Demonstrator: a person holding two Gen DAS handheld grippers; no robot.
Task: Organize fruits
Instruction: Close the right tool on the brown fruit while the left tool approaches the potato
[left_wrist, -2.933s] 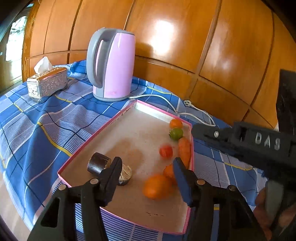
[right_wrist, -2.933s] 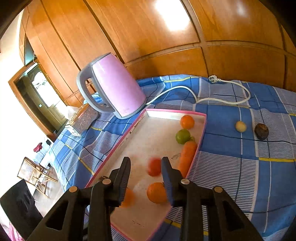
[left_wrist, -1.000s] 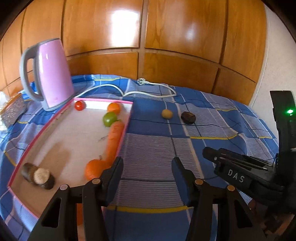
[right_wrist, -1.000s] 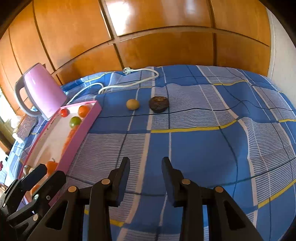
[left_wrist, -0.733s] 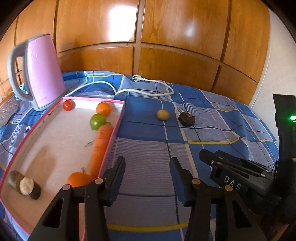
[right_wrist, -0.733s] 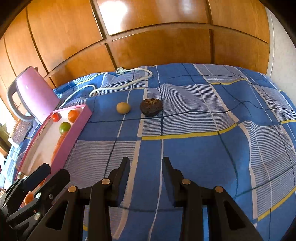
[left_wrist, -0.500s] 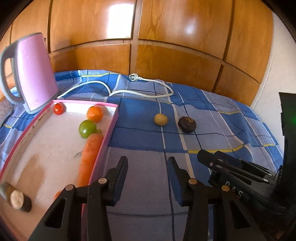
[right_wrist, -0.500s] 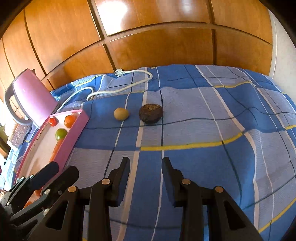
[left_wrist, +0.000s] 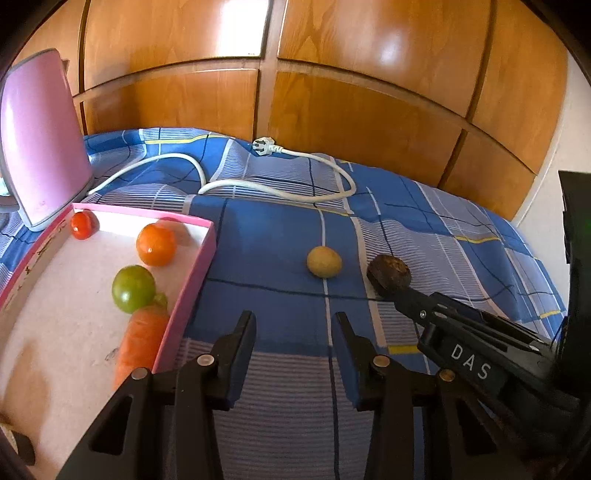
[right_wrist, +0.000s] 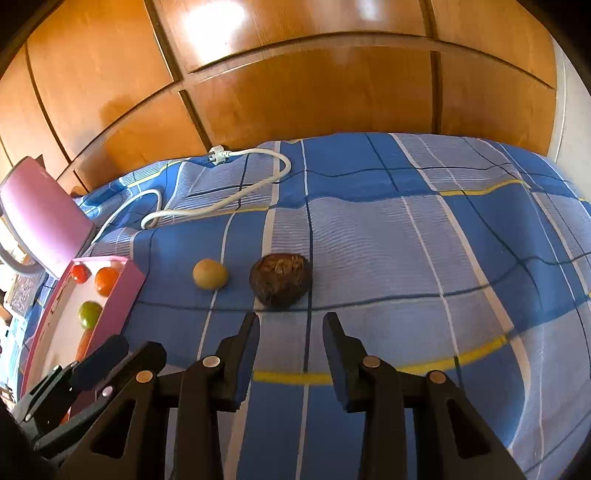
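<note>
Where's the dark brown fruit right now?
The dark brown fruit lies on the blue checked cloth, just ahead of the right gripper, beside the small yellow fruit.

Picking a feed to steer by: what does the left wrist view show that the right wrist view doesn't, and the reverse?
Only the left wrist view shows the whole carrot in the pink tray; the right wrist view catches just a sliver. Only the right wrist view shows the wide stretch of blue checked cloth beyond the dark brown fruit. Both show the yellow fruit, the kettle, the white cord and each other's tool.

"DAS" is printed on the right hand-held gripper (left_wrist: 397, 300).
</note>
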